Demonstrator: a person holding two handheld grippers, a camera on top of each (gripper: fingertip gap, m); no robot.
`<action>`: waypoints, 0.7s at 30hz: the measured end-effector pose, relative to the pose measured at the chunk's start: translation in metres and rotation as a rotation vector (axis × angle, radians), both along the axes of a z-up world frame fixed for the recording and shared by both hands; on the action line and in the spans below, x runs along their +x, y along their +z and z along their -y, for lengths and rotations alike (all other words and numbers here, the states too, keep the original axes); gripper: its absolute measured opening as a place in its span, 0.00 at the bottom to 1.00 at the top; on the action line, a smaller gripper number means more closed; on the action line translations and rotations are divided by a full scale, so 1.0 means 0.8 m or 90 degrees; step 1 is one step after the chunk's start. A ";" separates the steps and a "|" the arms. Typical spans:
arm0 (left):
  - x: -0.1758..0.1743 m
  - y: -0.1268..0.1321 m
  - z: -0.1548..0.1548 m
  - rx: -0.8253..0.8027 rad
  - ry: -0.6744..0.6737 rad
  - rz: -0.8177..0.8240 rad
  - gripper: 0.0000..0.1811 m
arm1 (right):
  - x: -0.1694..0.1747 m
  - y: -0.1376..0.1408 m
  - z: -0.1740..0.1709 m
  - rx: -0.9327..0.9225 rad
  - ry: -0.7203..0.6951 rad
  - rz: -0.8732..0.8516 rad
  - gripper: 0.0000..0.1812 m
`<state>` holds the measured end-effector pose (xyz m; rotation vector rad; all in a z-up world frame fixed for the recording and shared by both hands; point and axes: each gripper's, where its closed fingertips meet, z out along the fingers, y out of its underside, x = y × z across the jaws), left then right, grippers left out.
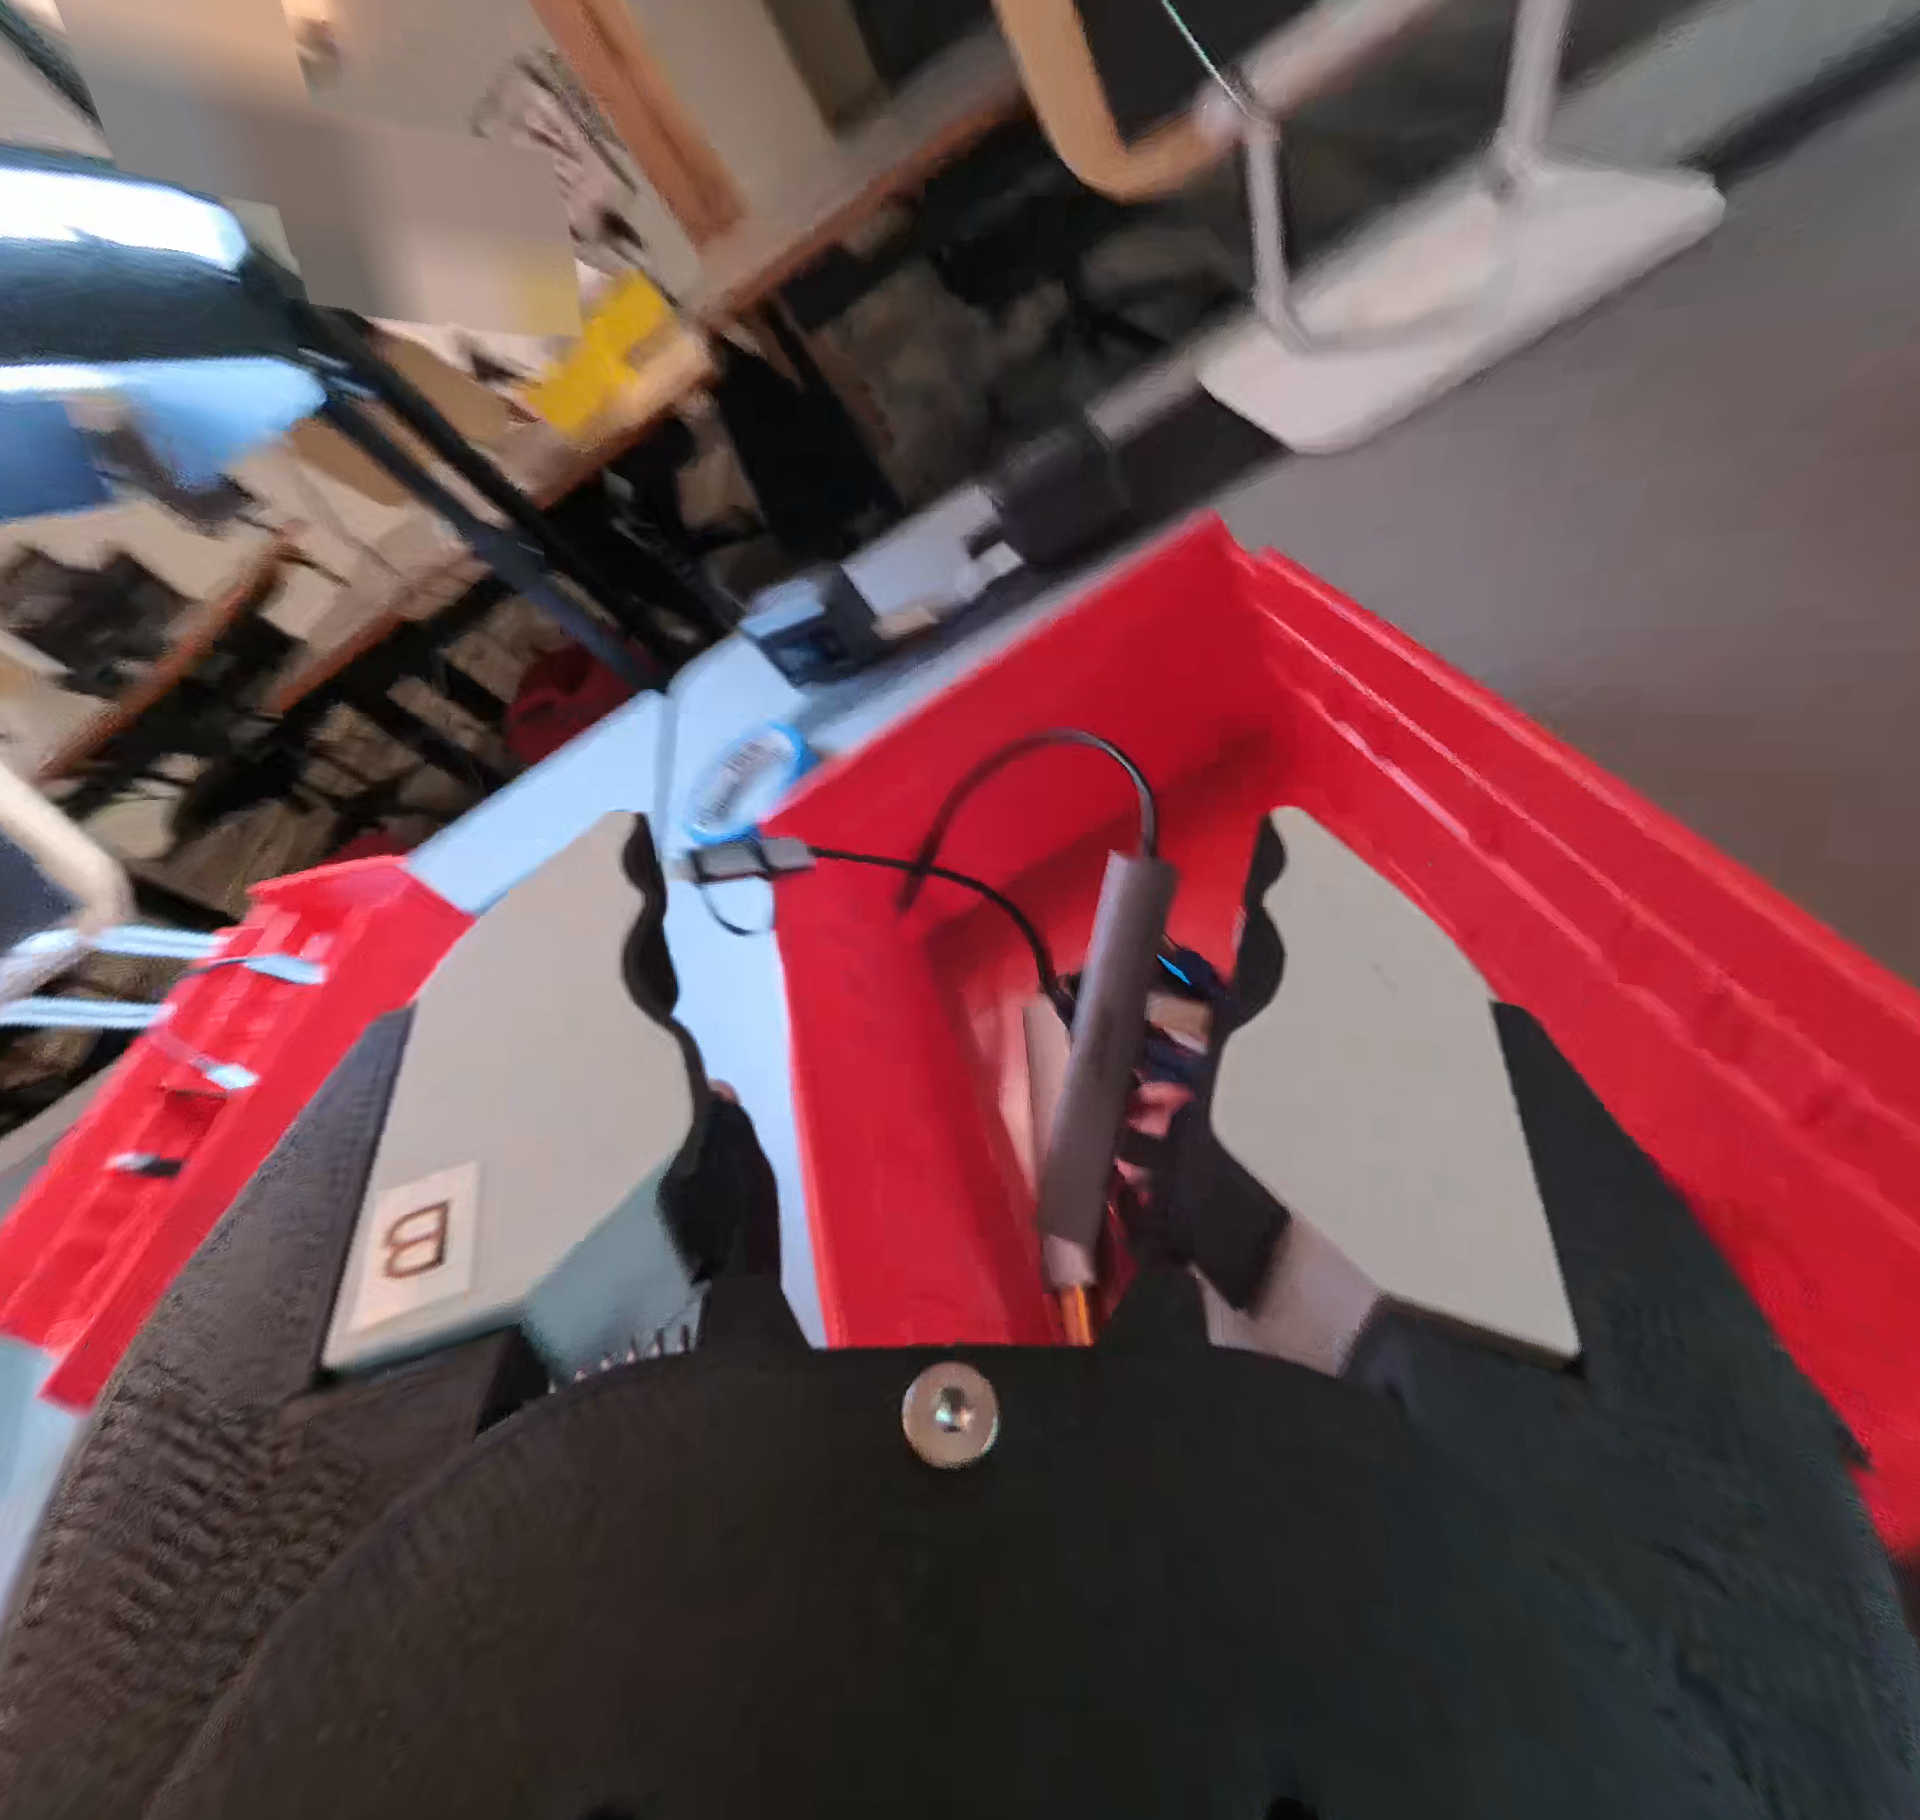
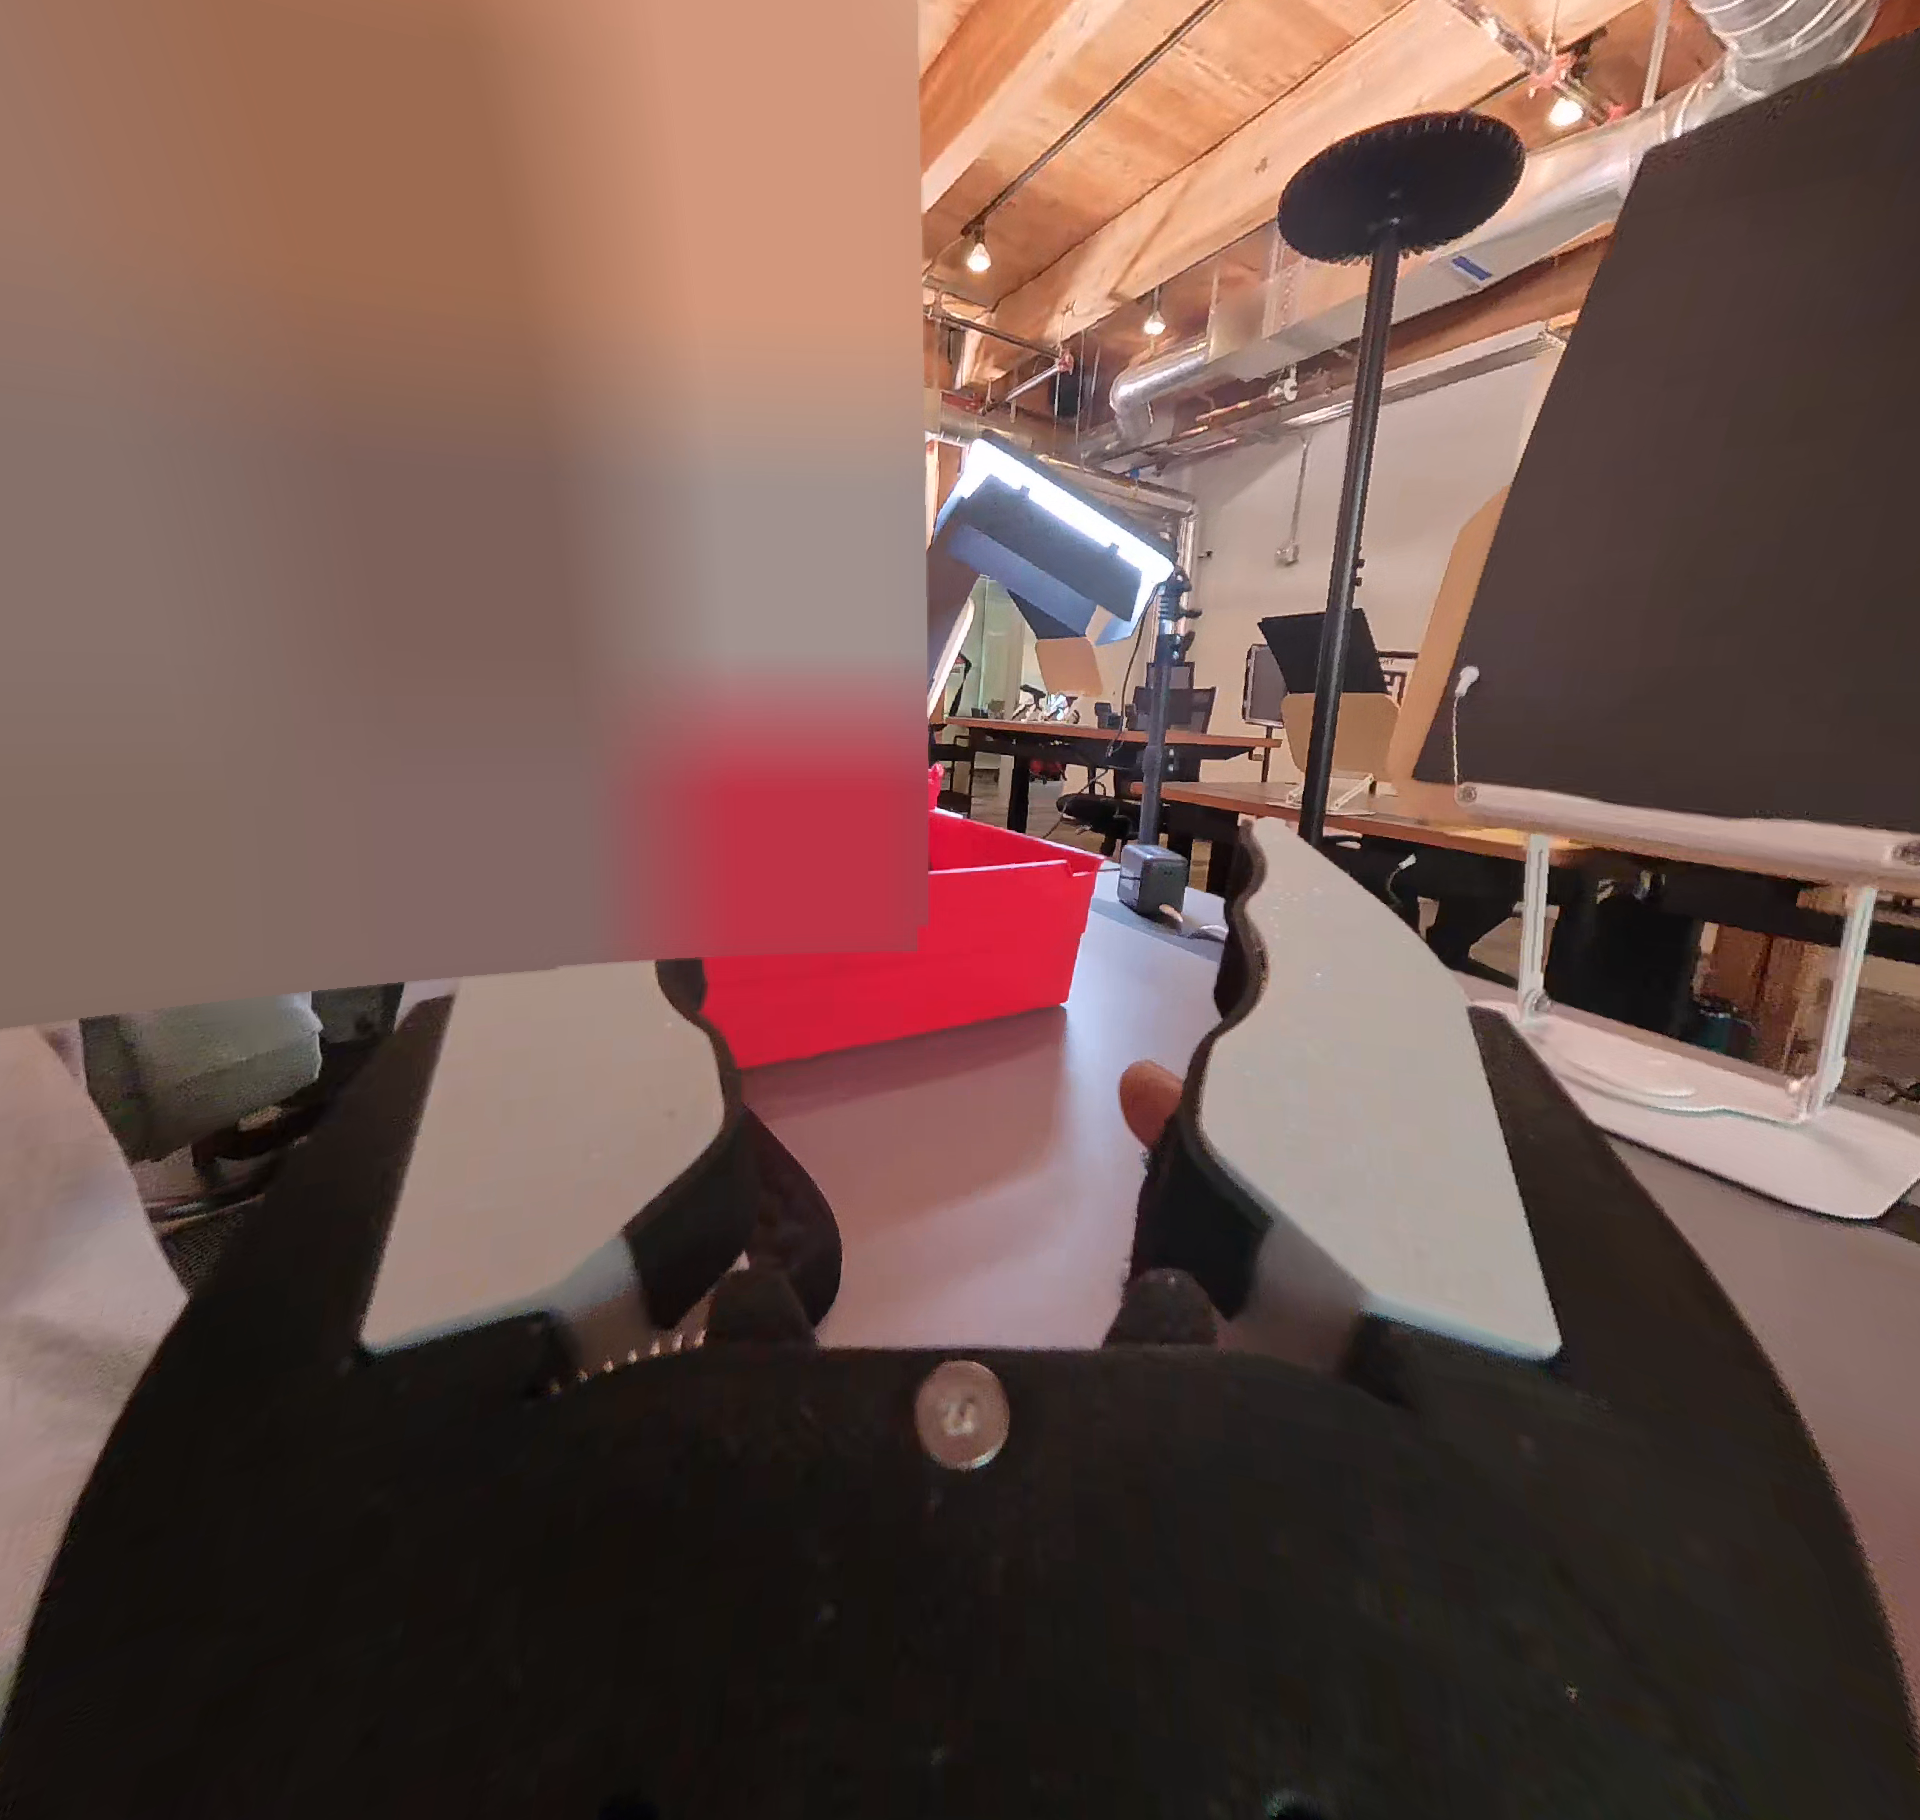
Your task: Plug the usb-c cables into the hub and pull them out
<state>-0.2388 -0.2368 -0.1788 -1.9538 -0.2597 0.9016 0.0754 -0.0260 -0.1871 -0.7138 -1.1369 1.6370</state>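
hub (image 1: 1103, 1053) in red bin (image 1: 1455, 835), grey table (image 2: 966, 1136)

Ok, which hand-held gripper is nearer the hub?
Left. The left hand-held gripper hangs open right over the hub in the red bin; the right one sits open, low over the table, well short of that bin.

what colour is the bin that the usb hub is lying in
Bright red: the ribbed plastic bin holding the slim grey metal hub shows best in the left wrist view.

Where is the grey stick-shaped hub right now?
In the left wrist view, the slim grey metal hub leans inside the red plastic bin, between the open left gripper fingers, nearer the right one.
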 end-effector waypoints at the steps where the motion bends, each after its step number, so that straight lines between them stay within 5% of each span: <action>1: 0.000 -0.023 -0.004 -0.051 -0.013 0.053 0.55 | -0.005 -0.006 0.002 -0.007 0.003 0.004 0.52; 4: -0.010 -0.093 -0.001 -0.193 -0.010 0.212 0.51 | -0.012 -0.023 0.020 -0.006 0.064 0.043 0.49; 8: -0.033 -0.148 0.013 -0.321 0.031 0.284 0.46 | -0.019 -0.037 0.023 0.073 0.020 0.060 0.46; 14: -0.029 -0.196 0.017 -0.397 0.009 0.379 0.37 | -0.020 -0.045 0.032 0.114 0.026 0.065 0.43; 17: -0.027 -0.213 0.024 -0.472 -0.004 0.369 0.22 | -0.019 -0.042 0.027 0.108 0.015 0.055 0.41; 19: -0.037 -0.209 0.022 -0.471 0.006 0.310 0.11 | -0.019 -0.041 0.024 0.106 0.008 0.050 0.40; 21: -0.037 -0.193 0.016 -0.430 -0.001 0.267 0.11 | -0.019 -0.042 0.021 0.108 -0.001 0.049 0.38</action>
